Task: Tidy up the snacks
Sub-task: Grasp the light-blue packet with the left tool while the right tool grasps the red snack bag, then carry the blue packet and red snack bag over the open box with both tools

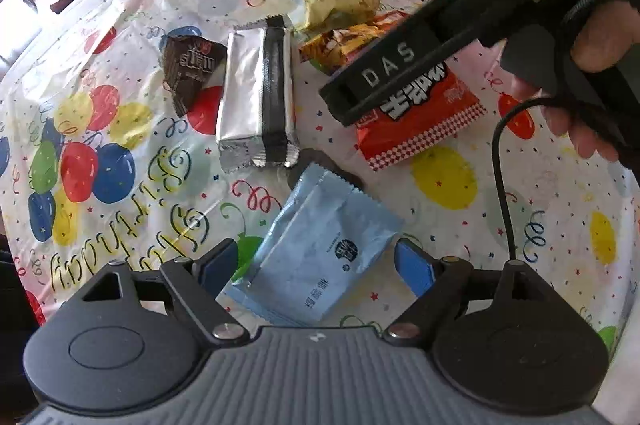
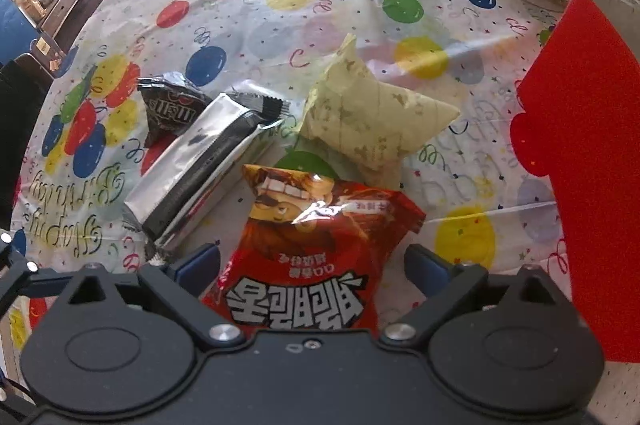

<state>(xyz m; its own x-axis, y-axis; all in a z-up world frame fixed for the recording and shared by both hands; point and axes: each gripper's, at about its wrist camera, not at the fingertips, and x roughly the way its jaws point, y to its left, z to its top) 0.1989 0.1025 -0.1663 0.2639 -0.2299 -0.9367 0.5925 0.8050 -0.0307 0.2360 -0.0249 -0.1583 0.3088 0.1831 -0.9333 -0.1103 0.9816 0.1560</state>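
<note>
Left hand-held gripper [image 1: 316, 265]: jaws wide, nothing clamped. Pale blue packet [image 1: 320, 249] lies flat on the worktop [image 1: 500, 225] straight between and just ahead of the pads; neither pad looks to be touching it. Its long axis runs diagonally, near-left to far-right, so the jaws would close across its short side. A little roll would probably square that up.

Right hand-held gripper [image 2: 312, 267]: also wide, not gripping. Red snack bag [image 2: 316, 245] sits between the pads, long axis pointing away along the fingers, so closing would pinch across its width. Clearance on both sides; contact can't be confirmed.

So each hand has its own target directly beneath it, no cross-reach needed.

Farther out: silver bar [image 1: 256, 97] lying lengthwise away, dark brown packet [image 1: 192, 69] to its left, cream pouch [image 2: 372, 117] beyond the red bag. Red box [image 2: 580, 165] stands at the right edge, nearer the right hand – likely the drop point.
</note>
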